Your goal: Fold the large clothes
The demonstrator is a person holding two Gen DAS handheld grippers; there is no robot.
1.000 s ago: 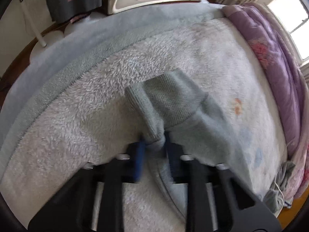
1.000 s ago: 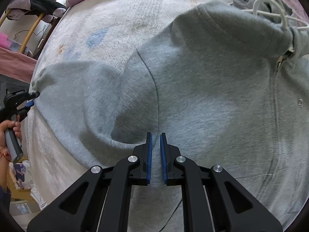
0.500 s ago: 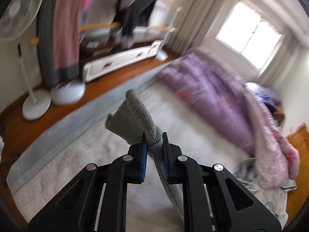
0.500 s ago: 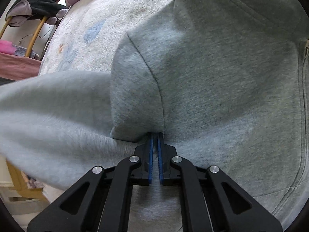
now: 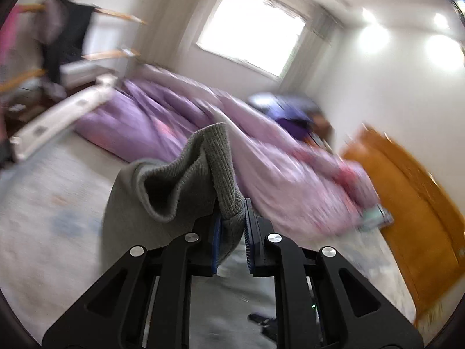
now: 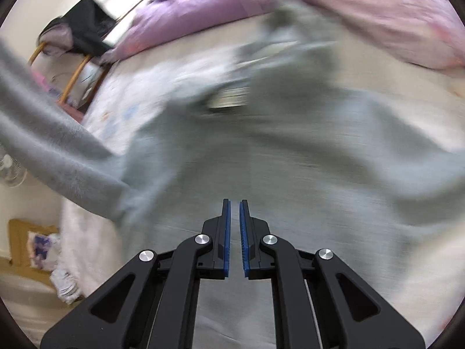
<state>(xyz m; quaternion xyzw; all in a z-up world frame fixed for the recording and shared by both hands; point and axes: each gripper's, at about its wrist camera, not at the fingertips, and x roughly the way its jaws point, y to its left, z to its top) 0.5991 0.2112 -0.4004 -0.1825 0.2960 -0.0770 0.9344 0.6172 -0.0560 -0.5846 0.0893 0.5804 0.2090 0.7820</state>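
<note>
My left gripper (image 5: 232, 232) is shut on the ribbed cuff (image 5: 221, 163) of a grey sweatshirt sleeve and holds it raised high above the bed. In the right wrist view the grey sweatshirt body (image 6: 290, 157) lies spread on the white fleece blanket (image 6: 122, 99), and the lifted sleeve (image 6: 52, 151) stretches up to the left. My right gripper (image 6: 234, 224) hovers above the sweatshirt, its jaws nearly closed with a thin gap and nothing between them. Both views are motion-blurred.
A purple quilt (image 5: 162, 116) is bunched along the far side of the bed, also in the right wrist view (image 6: 203, 3). A clothes rack with dark garments (image 5: 66, 40) stands at the left. An orange wooden headboard (image 5: 412, 203) is at the right.
My left gripper has lifted the cuff higher and swung right, toward the window and quilt. My right gripper has come off the sweatshirt's armpit fold and risen above the body.
</note>
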